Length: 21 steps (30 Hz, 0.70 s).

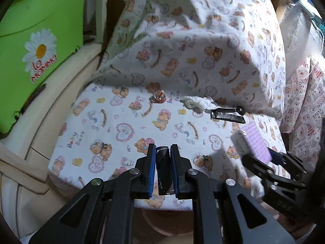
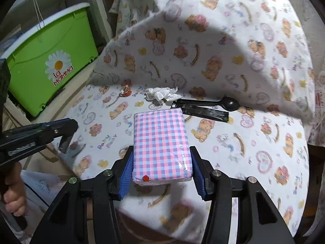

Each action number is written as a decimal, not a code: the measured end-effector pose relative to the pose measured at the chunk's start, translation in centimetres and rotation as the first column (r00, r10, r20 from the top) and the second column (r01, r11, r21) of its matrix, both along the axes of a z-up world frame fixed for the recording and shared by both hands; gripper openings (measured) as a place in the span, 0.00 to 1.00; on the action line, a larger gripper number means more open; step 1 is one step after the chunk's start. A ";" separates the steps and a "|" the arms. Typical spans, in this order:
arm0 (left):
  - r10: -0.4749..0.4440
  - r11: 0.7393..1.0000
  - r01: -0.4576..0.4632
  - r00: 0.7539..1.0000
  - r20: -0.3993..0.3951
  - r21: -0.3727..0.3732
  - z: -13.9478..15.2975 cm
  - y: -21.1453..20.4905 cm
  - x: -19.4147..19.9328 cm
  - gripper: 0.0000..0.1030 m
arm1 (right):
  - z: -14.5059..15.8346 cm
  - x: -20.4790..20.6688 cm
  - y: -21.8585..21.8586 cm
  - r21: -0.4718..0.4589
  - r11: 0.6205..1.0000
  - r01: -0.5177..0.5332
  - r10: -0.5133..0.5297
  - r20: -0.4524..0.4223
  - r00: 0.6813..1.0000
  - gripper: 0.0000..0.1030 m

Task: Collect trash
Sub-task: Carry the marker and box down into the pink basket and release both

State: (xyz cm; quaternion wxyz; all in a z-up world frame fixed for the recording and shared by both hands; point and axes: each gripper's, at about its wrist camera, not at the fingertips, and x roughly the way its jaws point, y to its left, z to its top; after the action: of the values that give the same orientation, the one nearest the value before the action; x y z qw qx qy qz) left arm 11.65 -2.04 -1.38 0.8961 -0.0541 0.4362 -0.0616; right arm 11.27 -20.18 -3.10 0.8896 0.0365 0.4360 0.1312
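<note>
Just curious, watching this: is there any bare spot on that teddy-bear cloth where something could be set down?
Yes. The cloth lies bare on its near right, in front of the black wrapper and spoon, and at the left toward the green box. The back edge is crowded: small ring, crumpled tissue, wrapper and spoon together.
</note>
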 end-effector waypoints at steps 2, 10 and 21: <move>-0.001 1.000 0.001 1.000 -0.001 0.012 -0.2 0.0 -0.6 0.12 | 0.6 -1.4 -0.2 -0.007 1.000 0.019 -0.019 0.026 0.999 0.52; -0.020 0.999 0.022 0.999 -0.042 0.046 -0.3 -0.7 -3.1 0.11 | 2.5 -6.4 -0.9 0.036 0.998 0.052 -0.054 0.056 0.997 0.52; -0.091 0.996 0.090 0.992 -0.089 -0.014 -1.3 -1.1 -4.7 0.10 | 1.1 -9.4 -0.1 0.078 0.997 -0.012 0.016 -0.046 0.999 0.52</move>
State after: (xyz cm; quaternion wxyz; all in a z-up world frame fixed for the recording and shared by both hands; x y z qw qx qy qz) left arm 6.92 -3.18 -2.64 0.8717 -0.0412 0.4775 -0.1018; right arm 1.84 -20.23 -2.04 0.8760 0.0711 0.4516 0.1535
